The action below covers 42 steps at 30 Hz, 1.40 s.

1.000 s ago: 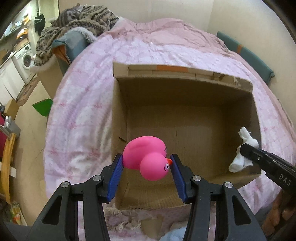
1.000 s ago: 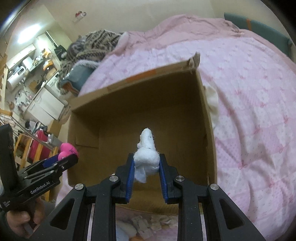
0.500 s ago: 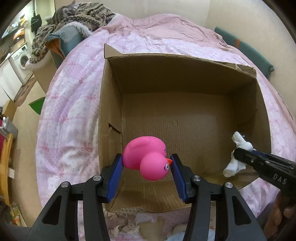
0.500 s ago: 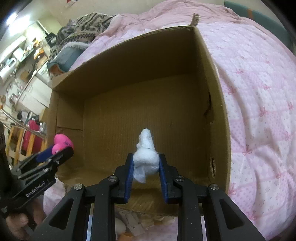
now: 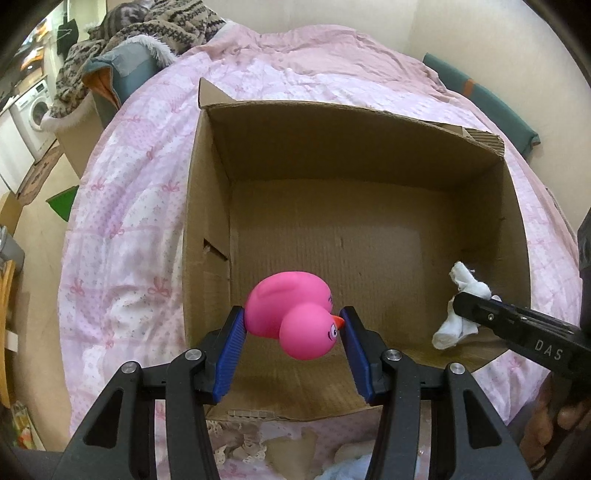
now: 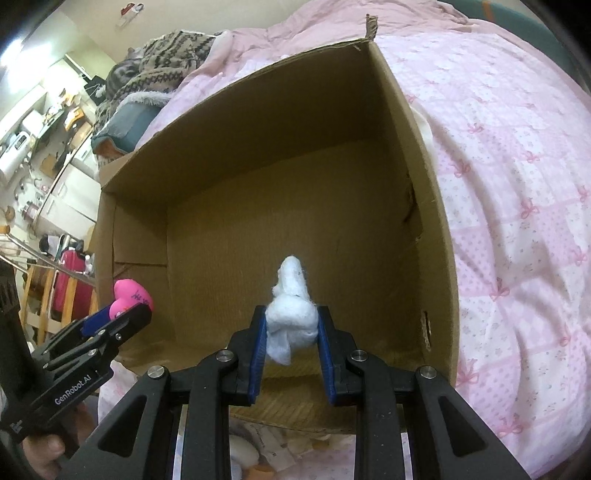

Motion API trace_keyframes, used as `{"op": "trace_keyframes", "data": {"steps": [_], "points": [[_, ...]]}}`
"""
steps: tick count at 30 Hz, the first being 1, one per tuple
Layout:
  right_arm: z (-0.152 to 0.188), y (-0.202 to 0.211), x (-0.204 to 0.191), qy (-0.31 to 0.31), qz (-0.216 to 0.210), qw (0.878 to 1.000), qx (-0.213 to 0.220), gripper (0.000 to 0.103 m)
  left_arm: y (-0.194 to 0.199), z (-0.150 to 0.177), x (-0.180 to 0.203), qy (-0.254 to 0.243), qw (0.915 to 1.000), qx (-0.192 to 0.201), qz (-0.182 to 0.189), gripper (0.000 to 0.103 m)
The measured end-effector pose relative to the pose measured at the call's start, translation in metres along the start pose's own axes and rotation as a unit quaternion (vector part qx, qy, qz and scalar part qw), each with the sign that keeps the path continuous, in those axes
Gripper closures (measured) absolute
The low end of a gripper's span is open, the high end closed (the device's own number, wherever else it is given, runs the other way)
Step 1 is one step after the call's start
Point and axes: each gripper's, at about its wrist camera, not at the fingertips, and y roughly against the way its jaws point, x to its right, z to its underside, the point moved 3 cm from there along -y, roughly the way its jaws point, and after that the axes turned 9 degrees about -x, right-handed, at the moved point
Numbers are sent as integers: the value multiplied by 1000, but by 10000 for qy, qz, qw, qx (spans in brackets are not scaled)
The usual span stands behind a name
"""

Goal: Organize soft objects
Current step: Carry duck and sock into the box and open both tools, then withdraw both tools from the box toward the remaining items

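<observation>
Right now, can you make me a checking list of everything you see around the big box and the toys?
Surface: pink patterned quilt on a bed.
Job's things: open brown cardboard box, nothing on its visible floor; pink rubber duck and white crumpled cloth held over it.
Clutter: pale soft items below the box's near edge, too blurred to name.
Grippers: left gripper shut on the duck; right gripper shut on the cloth.
Cables: nothing seen.
Surroundings: knitted patterned blanket, washing machine, green cushion by the wall.
</observation>
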Motion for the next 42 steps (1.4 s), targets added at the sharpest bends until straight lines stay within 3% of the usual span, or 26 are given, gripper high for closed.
{"op": "trace_keyframes", "data": {"steps": [9,11,13,22,23,24,25,27,42], "points": [[-3,-3,-5,91,32,9999,-60,77,2,1,9,-151,9999,-31,5,54],[-3,-3,-5,122,28,9999,-68,77,2,2,11,-191,9998,-25,50,50],[-4,-3,-6,144,24,9999,-70,76,4,2,12,-230,9997,-3,25,38],[-5,-4,-7,137,-144,9998,-74,74,9,2,16,-245,9996,76,74,37],[-5,-3,-7,124,-154,9998,-45,72,10,1,16,-252,9996,93,60,37],[-6,-1,-7,111,-142,9998,4,63,10,1,16,-255,9996,113,34,37],[-7,2,-7,93,-126,9998,94,42,12,0,15,-240,9996,140,4,37],[-7,10,-10,141,-236,9991,318,29,15,-1,15,-214,9996,182,-20,37],[-5,43,-24,384,-308,9946,914,28,51,0,9,-164,9980,614,-57,37]]}}
